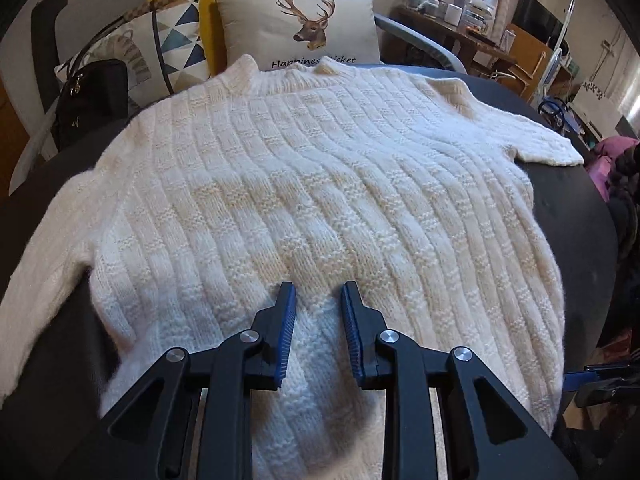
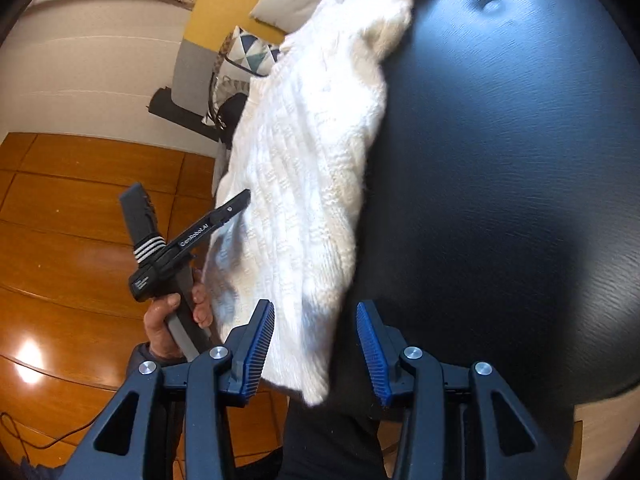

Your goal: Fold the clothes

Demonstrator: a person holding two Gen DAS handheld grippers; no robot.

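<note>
White knit sweater (image 1: 320, 184) lies spread flat on the dark surface (image 1: 560, 200). Left tool (image 1: 319, 300) and right tool (image 2: 316, 344), both open and empty, hover at its hem; folding calls for gripping an edge.

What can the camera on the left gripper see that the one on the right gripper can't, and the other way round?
Only the left wrist view shows the whole front of the sweater, the black handbag and the cluttered desk. Only the right wrist view shows the wooden floor and a hand holding the left gripper at the sweater's hem. Both show the white sweater lying on the dark round table, the deer cushion, and open gripper fingers.
</note>
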